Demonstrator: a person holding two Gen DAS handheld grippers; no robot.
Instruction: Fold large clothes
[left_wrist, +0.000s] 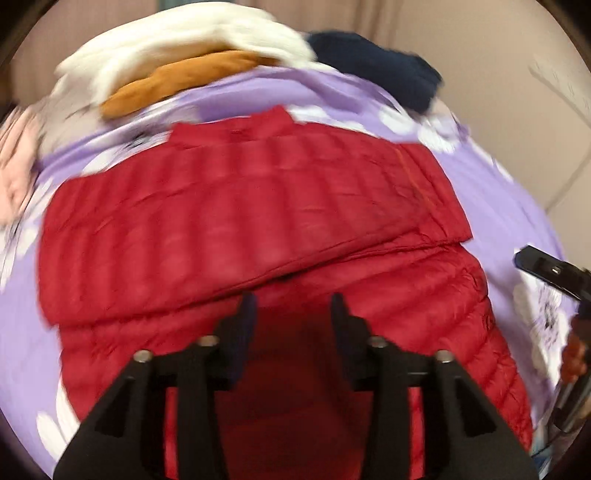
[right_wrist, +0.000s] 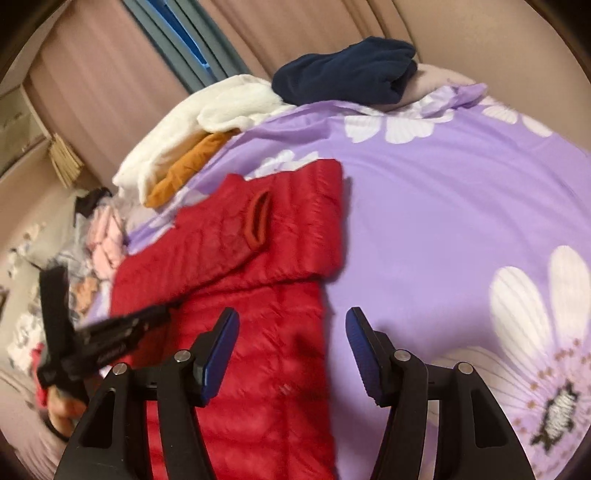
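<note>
Both the left gripper and right gripper have fingers apart, holding nothing. The puffy red jacket on the purple bedspread looks slippery; its folded sleeve may slide open.

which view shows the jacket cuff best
The right wrist view: the cuff of the folded sleeve lies in full sight on the red jacket. In the left wrist view the jacket fills the frame but is blurred, and no cuff can be made out.

Under our fingers we see a quilted, faintly shiny red jacket on smooth lilac sheet.
</note>
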